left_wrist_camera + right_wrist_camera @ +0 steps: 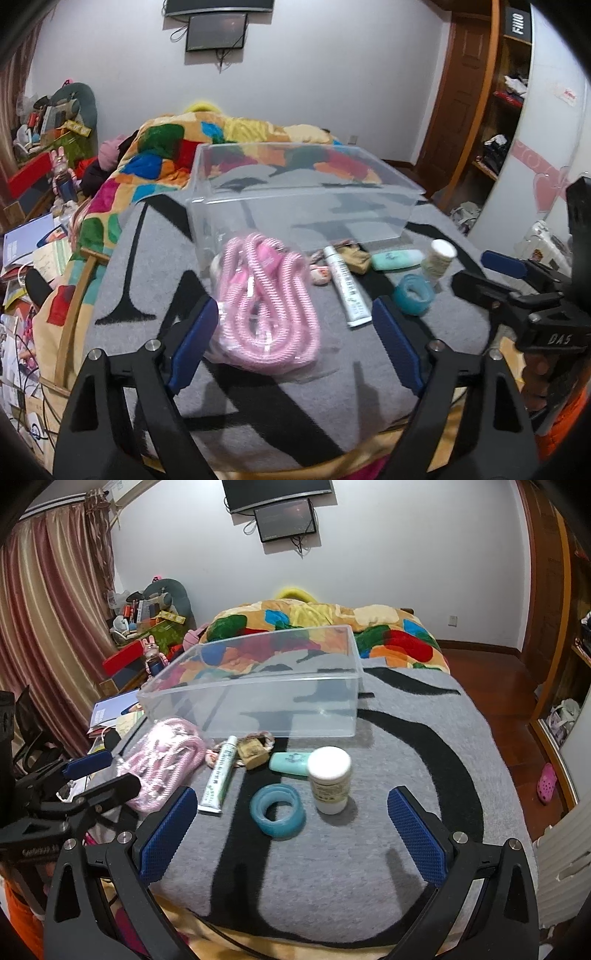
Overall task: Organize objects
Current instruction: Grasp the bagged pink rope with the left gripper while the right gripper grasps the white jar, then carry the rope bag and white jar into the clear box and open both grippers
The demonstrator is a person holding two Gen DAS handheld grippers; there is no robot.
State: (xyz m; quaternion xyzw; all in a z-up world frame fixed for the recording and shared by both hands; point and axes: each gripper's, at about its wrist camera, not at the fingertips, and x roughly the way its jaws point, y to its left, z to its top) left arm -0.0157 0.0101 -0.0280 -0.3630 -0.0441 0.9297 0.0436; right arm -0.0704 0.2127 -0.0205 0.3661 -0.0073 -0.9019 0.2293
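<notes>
Left wrist view: left claw [295,332] spread around the cable [264,295]; right claw [291,834] spread, holding nothing; bin [258,686] empty on the bed; tube [219,775], tape [277,814], jar [329,779] outside it; sorting judged barely begun.

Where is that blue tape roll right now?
The tape roll lies on the grey blanket, between the white tube and the white-capped bottle, in front of the clear bin.
</notes>
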